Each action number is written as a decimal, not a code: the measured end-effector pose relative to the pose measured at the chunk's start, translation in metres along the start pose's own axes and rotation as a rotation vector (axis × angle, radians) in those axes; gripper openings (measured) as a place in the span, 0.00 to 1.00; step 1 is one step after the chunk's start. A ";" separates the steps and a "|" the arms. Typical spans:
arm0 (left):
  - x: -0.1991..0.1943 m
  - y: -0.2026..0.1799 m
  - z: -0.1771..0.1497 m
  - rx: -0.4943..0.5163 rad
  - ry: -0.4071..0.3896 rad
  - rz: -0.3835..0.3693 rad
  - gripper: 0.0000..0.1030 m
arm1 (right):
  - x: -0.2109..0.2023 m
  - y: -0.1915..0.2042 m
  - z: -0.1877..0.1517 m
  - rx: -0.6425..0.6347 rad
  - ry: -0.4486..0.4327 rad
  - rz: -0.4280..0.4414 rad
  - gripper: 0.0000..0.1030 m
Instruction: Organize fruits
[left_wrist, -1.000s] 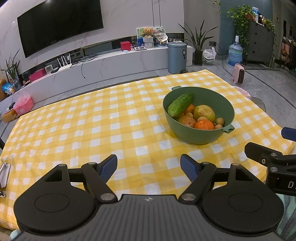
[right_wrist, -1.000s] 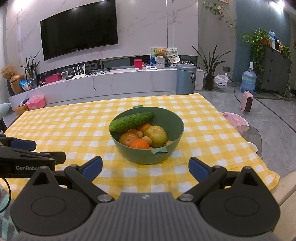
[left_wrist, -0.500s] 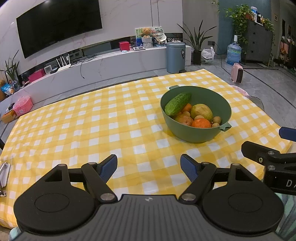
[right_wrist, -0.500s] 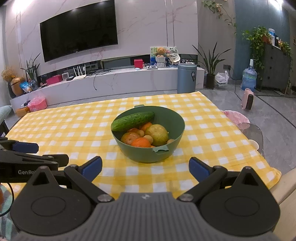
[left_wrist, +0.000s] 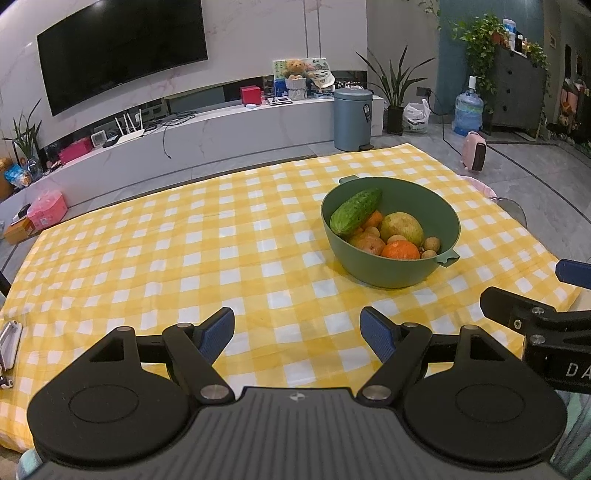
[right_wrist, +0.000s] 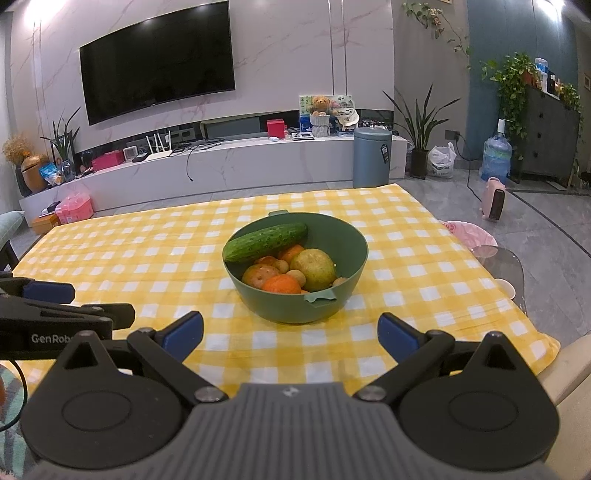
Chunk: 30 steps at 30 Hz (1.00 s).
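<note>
A green bowl (left_wrist: 443, 214) stands on the yellow checked tablecloth (left_wrist: 184, 251), right of centre. It holds a cucumber (left_wrist: 355, 211), a yellow-green pear (left_wrist: 402, 228), an orange (left_wrist: 400, 250), a potato (left_wrist: 367, 243) and small brown fruits (left_wrist: 431, 243). The bowl also shows in the right wrist view (right_wrist: 343, 236), with the cucumber (right_wrist: 266, 241) on top. My left gripper (left_wrist: 297, 330) is open and empty over the near cloth, left of the bowl. My right gripper (right_wrist: 290, 334) is open and empty just in front of the bowl.
A metal object (left_wrist: 8, 343) lies at the cloth's left edge. A clear chair back (right_wrist: 498, 266) and a pink cushion (right_wrist: 467, 232) stand beside the table's right side. The table's near edge runs under both grippers. A TV wall and low bench stand behind.
Both grippers have drawn back slightly from the bowl, which looks a little smaller and farther. The jaws stay open and the fruits have not moved.
</note>
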<state>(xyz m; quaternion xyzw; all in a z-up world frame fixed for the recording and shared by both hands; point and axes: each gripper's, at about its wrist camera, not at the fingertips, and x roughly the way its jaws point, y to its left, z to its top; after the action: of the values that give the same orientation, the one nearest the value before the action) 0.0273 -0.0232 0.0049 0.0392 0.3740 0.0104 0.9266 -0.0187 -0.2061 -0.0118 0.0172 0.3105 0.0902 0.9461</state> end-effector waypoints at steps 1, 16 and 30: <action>-0.001 -0.001 0.000 -0.001 -0.001 0.001 0.88 | 0.000 0.000 0.000 0.001 0.000 0.000 0.94; -0.008 0.004 0.003 -0.036 -0.004 -0.016 0.88 | -0.004 0.000 0.000 0.008 -0.001 0.000 0.94; -0.009 0.001 0.002 -0.024 -0.016 -0.013 0.88 | -0.007 0.001 0.000 0.013 0.002 0.001 0.95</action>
<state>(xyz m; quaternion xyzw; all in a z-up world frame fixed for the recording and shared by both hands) 0.0219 -0.0228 0.0124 0.0257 0.3667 0.0084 0.9299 -0.0250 -0.2060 -0.0078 0.0234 0.3122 0.0885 0.9456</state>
